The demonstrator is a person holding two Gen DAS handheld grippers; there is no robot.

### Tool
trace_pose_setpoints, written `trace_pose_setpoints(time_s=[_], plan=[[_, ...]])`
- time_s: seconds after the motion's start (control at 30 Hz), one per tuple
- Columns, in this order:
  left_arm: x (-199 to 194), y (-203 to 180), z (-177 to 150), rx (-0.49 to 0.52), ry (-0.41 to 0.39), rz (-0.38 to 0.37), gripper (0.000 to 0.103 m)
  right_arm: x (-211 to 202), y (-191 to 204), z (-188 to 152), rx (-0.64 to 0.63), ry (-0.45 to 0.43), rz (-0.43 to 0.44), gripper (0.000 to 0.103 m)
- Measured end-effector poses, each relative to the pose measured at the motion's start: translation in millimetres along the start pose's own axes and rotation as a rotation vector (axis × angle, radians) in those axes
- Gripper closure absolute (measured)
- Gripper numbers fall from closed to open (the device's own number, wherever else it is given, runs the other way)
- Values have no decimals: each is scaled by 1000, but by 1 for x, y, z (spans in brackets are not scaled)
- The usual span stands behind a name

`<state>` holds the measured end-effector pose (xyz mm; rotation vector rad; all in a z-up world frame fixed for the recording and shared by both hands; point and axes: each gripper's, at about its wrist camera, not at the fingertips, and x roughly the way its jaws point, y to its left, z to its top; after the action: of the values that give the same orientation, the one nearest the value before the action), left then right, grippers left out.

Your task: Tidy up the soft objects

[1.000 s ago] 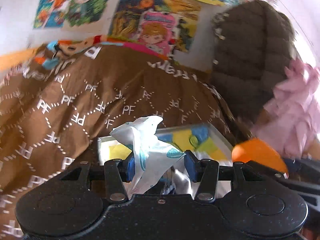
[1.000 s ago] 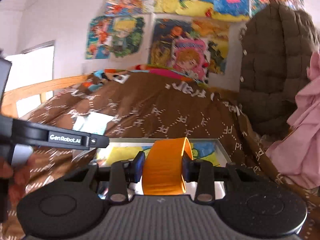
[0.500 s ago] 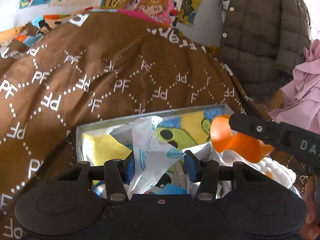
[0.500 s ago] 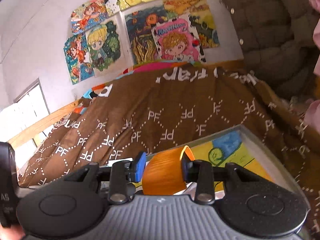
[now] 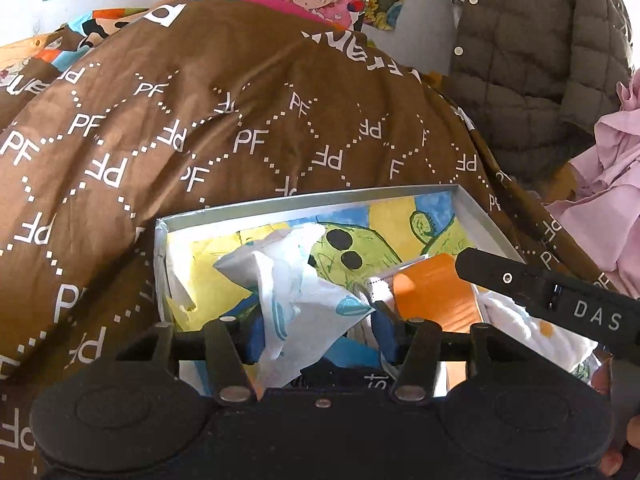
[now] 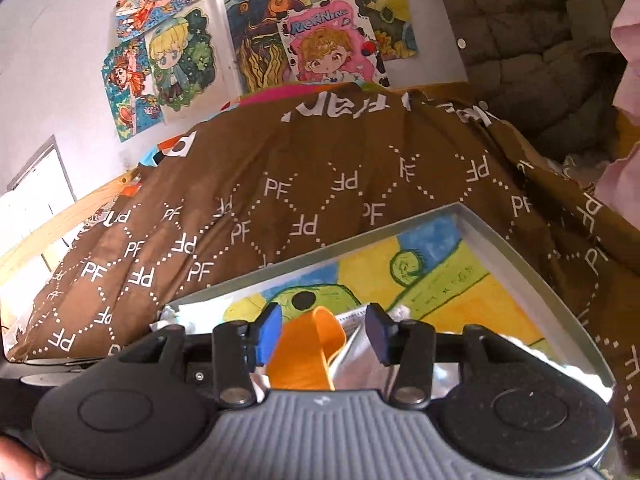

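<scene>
- Since the earlier frames both claws have come down from above the bed to the shallow grey box with the crayon drawing on its floor (image 5: 476, 216); the right claw (image 6: 320, 334) has just been opening, and the curled orange rubbery band (image 6: 310, 350) that it pinched now sits loose between its blue pads (image 6: 267, 334), touching neither that I can see.
- The orange band, seen from the left wrist (image 5: 434, 296), lies already inside the box near its right side, its long axis running away from the right claw toward the far wall.
- The crumpled white tissue packet with teal print (image 5: 304, 300) stands between the pads of the left claw (image 5: 318, 334); those jaws have opened a little, and the packet leans on the left pad while the right pad seems only to brush it, so the hold looks nearly let go.
- The packet hangs over the box's near left part, just beside the band, with other pale soft things under both.
- In my judgement, the right claw needs only to draw straight back; the left is the one left to finish its release.
- Around the box spreads the brown bedcover with white PF lettering (image 5: 248, 120); a quilted olive jacket (image 5: 528, 48) hangs at the right.
</scene>
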<state>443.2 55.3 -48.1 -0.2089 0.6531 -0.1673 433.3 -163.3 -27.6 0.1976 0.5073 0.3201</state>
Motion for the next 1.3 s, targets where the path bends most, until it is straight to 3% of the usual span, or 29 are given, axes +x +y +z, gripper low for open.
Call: trace_pose_setpoints(time_s=[0.2,0.43,0.83,1.13,1.3], plan=[[-9,-3,-1,-1,-15,9,37,-12,-3,-3,-18,-5,-14,41],[-38,-8,0,-9,-50,10,28,-50,-4,3,-54,-59,-26,22],[-136,-33,-7,3,-173,22,14,-151,3,1,-74,-157,-51,1],[-212,-60,-30,68,-242,7,2,-225,15,-17,-68,-208,-42,0],[-248,-68,-49,85,-276,-1,1,-260,27,-34,-61,-227,-38,0]])
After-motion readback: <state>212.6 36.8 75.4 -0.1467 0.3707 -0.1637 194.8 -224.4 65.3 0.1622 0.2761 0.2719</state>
